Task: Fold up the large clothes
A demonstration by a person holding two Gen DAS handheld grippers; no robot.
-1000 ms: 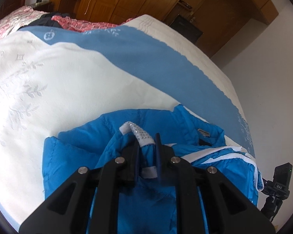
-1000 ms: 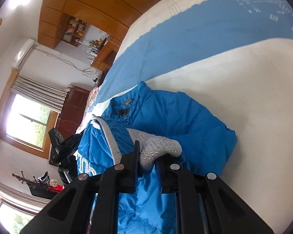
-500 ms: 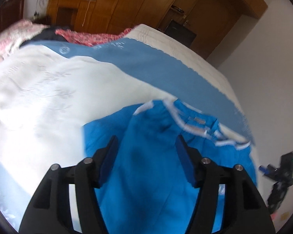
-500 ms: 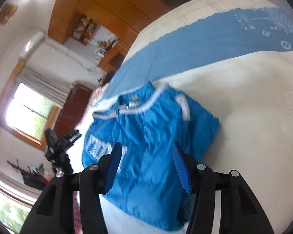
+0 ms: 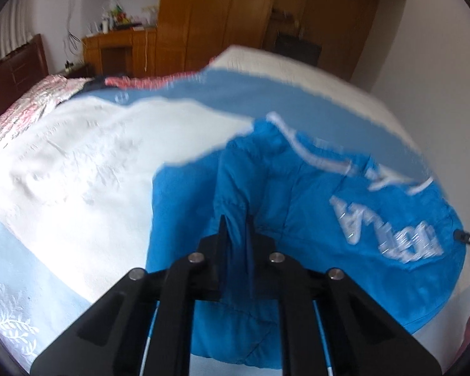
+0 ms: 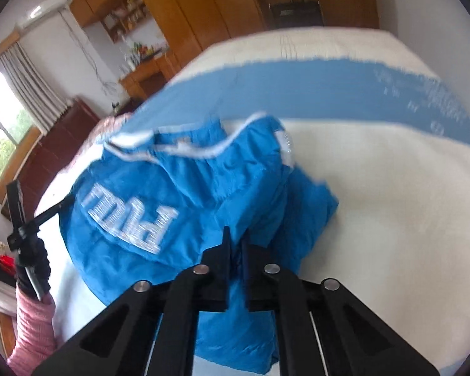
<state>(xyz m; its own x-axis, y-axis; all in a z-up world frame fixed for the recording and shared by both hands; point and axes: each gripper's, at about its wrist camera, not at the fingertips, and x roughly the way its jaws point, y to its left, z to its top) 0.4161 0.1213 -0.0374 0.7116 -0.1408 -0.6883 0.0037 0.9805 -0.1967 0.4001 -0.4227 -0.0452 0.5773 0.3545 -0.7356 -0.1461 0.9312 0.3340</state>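
Observation:
A bright blue jacket (image 5: 313, 206) with white piping and silver lettering lies bunched on the bed; the right wrist view shows it too (image 6: 185, 194). My left gripper (image 5: 236, 222) is over its near left part, jaws closing to a narrow gap with a ridge of blue fabric pinched between the fingertips. My right gripper (image 6: 236, 238) is at the jacket's near right part, jaws also closing, and a fold of blue fabric sits between them. Both views are motion-blurred.
The bed has a white and blue bedspread (image 5: 87, 169) (image 6: 391, 188) and pink patterned bedding (image 5: 25, 106) at the head end. Wooden wardrobes (image 5: 219, 15) and a desk line the far wall. A black device on a mount (image 6: 18, 216) and a pink sleeve (image 6: 31, 322) are at the bed's side.
Both grippers let go of the grey studded cuffs, opened wide, drew back and closed again on folds of the jacket body. The silver lettering has come into view.

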